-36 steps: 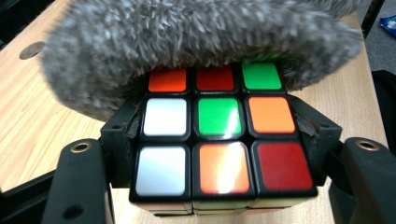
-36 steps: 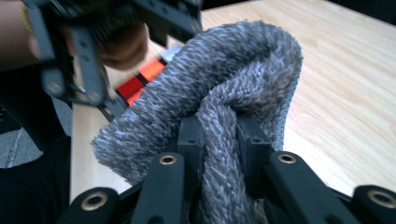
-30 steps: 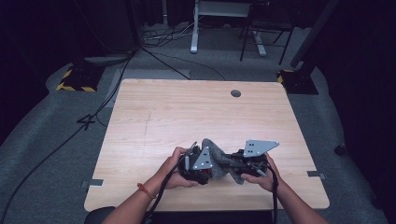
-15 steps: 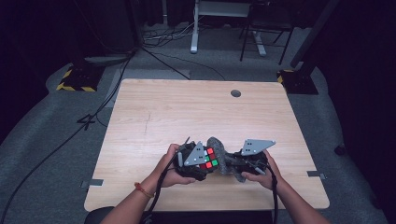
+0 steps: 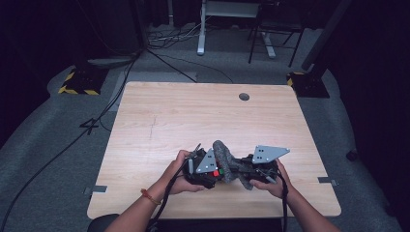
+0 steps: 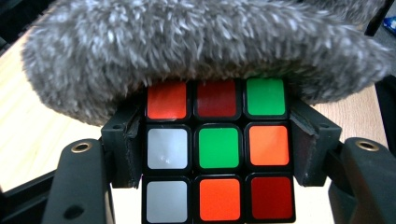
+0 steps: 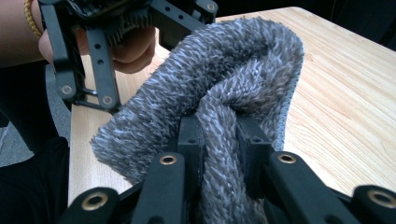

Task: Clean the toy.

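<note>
A Rubik's cube with red, green, orange and white stickers is clamped between the jaws of my left gripper. A fuzzy grey cloth lies over the cube's far edge. My right gripper is shut on a fold of that grey cloth. In the high view both grippers meet near the table's front edge, the left gripper and right gripper close together, with the cloth bunched between them and a bit of the cube showing beneath it.
The light wooden table has a round cable hole near its far edge. Beyond it, cables and a desk leg stand on the grey floor. The person's hand holds the left gripper close to the cloth.
The cloth has been drawn over the cube, which showed more openly half a second ago. Both grippers stay together at the front of the table.
</note>
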Available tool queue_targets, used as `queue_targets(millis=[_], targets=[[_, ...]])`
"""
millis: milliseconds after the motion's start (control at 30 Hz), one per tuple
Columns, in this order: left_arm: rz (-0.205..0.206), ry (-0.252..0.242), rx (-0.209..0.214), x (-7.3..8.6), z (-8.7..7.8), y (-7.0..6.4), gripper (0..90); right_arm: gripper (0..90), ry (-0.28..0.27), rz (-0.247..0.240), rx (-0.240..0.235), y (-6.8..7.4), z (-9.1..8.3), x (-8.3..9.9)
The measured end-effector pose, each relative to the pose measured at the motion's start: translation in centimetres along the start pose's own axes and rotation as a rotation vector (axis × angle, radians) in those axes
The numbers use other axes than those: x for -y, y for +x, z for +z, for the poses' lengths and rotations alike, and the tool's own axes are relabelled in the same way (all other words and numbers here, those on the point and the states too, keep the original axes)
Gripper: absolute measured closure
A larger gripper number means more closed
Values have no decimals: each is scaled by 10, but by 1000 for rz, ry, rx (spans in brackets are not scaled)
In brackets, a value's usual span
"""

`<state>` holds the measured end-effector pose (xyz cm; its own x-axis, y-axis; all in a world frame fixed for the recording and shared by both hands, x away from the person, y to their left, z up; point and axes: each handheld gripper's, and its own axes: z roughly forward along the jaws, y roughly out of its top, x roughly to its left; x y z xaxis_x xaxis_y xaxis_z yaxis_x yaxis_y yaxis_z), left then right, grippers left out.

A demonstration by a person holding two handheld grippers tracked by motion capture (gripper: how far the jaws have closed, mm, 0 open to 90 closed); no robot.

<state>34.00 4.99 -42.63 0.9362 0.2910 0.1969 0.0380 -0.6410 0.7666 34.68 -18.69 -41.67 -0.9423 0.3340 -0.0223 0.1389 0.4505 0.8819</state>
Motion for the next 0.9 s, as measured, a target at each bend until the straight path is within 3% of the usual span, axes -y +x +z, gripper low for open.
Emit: queue_targets(millis=[167, 300, 433, 533, 633, 767, 900], targets=[[-17, -52, -11, -1, -7, 3, 333, 747, 31, 3, 31, -5, 1, 3], [-22, -107, -9, -2, -17, 5, 333, 747, 90, 24, 54, -13, 6, 12], [-24, -141, -7, -2, -21, 6, 333, 747, 86, 34, 50, -17, 9, 16], [-30, -133, 1, -1, -18, 6, 330, 749, 57, 40, 36, -15, 7, 14], [-11, -85, -13, -1, -11, 3, 327, 749, 24, 17, 32, -9, 5, 9], [-8, -68, -5, -2, -8, 3, 323, 750, 6, -20, 35, 1, 2, 2], [-4, -44, -6, -2, -4, 2, 327, 749, -23, -19, 18, 2, -1, 0]])
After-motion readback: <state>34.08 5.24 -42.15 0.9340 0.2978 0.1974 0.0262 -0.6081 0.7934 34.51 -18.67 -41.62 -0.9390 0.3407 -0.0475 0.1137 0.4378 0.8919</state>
